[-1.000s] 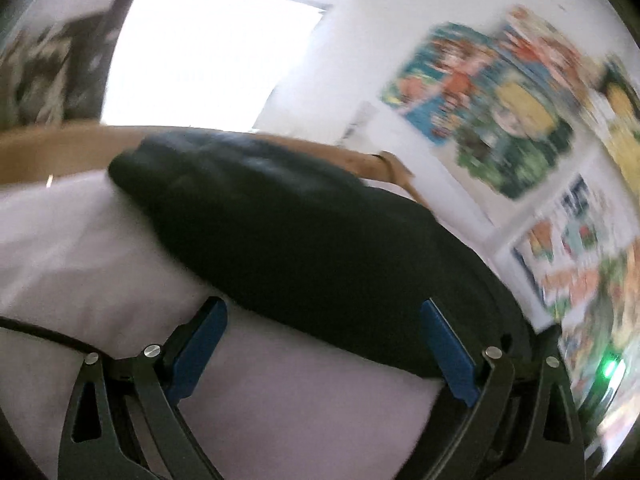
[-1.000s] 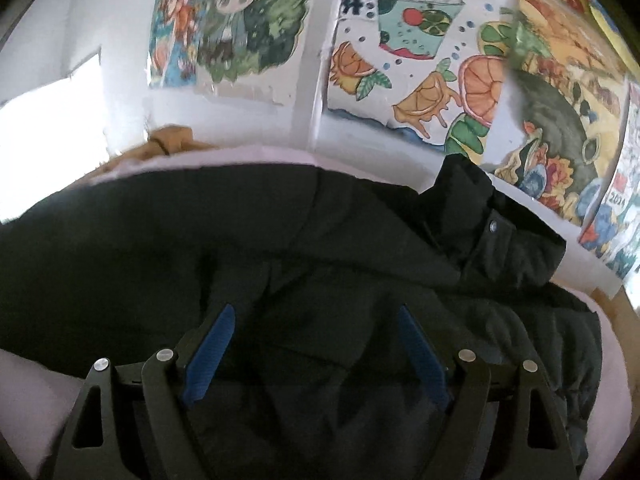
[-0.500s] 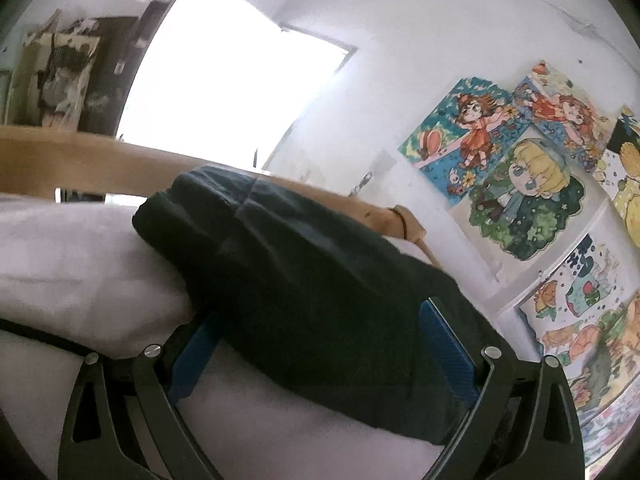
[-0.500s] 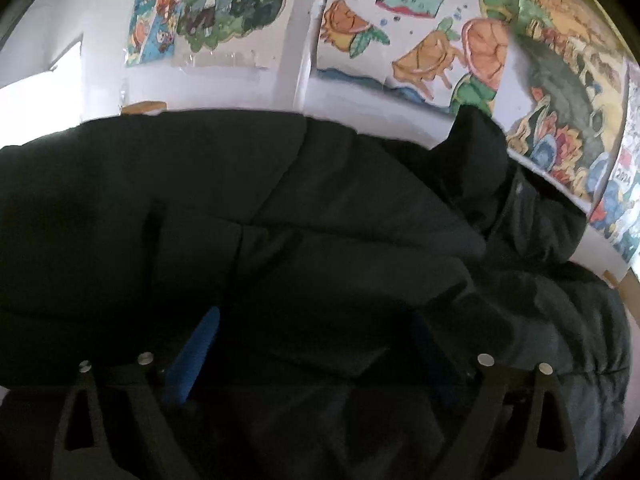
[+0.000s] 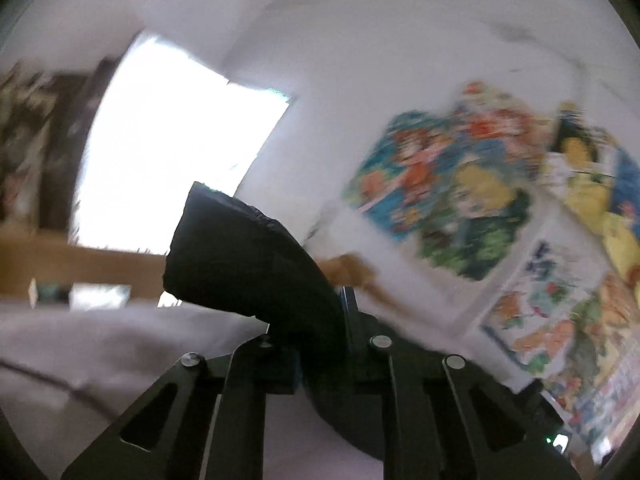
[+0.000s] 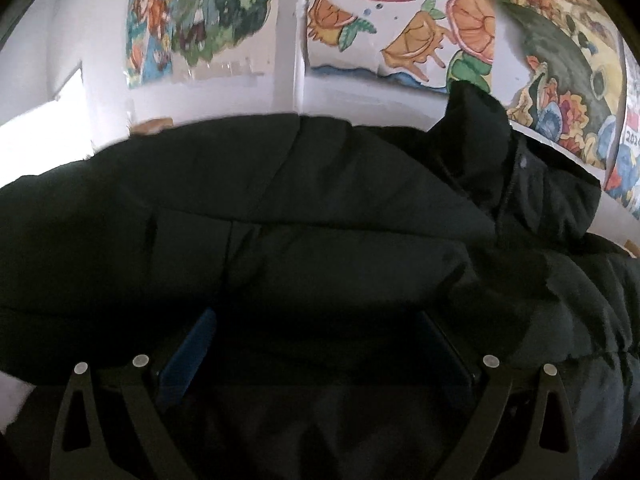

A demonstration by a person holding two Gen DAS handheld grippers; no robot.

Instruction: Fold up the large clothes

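A large black padded jacket [image 6: 320,208] lies spread on a pale pink sheet. In the left wrist view my left gripper [image 5: 320,332] is shut on a corner of the jacket [image 5: 244,256], which stands up from between the fingers, lifted off the sheet [image 5: 100,340]. In the right wrist view my right gripper [image 6: 316,344] is open, low over the jacket's body, its blue pads [image 6: 188,348] wide apart with dark fabric between them. The collar [image 6: 520,168] bunches at the upper right.
A white wall with colourful cartoon posters [image 6: 400,28] runs close behind the bed. A wooden bed rail [image 5: 80,272] and a bright window [image 5: 168,168] are on the left. A thin cable [image 5: 48,376] crosses the sheet.
My left gripper has closed on the jacket's edge and lifted it, tilting upward. My right gripper has stayed open and sunk closer onto the jacket.
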